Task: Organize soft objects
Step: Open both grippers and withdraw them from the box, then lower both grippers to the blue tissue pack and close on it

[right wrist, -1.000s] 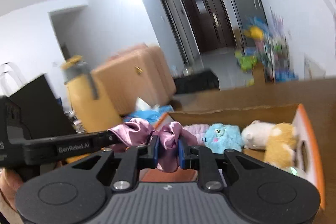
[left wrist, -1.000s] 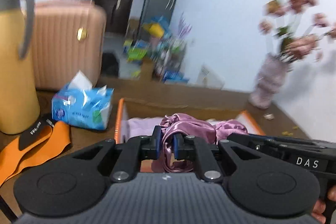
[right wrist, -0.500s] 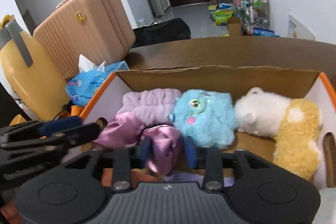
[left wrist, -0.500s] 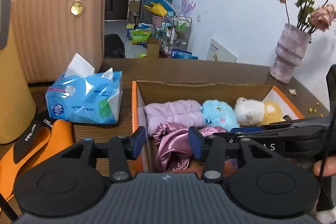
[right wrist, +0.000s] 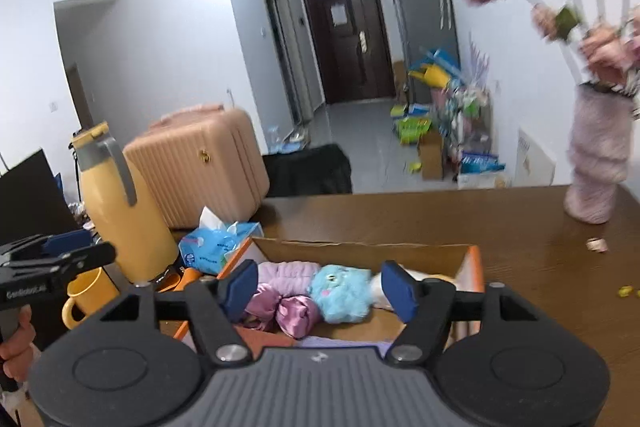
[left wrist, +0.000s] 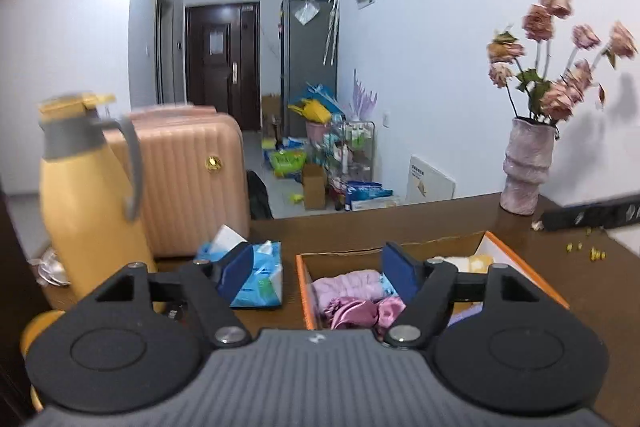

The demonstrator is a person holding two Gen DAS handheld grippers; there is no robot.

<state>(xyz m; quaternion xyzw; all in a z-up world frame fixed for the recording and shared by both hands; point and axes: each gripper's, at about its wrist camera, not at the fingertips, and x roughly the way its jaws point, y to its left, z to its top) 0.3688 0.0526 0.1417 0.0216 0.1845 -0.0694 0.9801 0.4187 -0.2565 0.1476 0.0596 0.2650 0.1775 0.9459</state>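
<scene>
An orange-edged cardboard box (right wrist: 474,259) (left wrist: 302,279) sits on the brown table. In it lie a pink satin cloth (right wrist: 280,307) (left wrist: 352,313), a lilac fluffy piece (right wrist: 286,273), a blue plush toy (right wrist: 344,291) and a white-and-yellow plush, mostly hidden. My left gripper (left wrist: 320,269) is open and empty, raised above the box's left edge. My right gripper (right wrist: 318,285) is open and empty, raised above the box. The left gripper also shows at the left edge of the right wrist view (right wrist: 52,263).
A blue tissue pack (left wrist: 260,281) (right wrist: 218,245) lies left of the box. A yellow thermos jug (left wrist: 86,203) (right wrist: 120,207), a yellow mug (right wrist: 86,295) and a pink suitcase (left wrist: 188,179) stand at the left. A vase of dried flowers (left wrist: 526,167) (right wrist: 596,163) stands at the back right.
Both grippers opened and let go of the pink satin cloth, which now lies in the box. Both grippers then rose and drew back from the box.
</scene>
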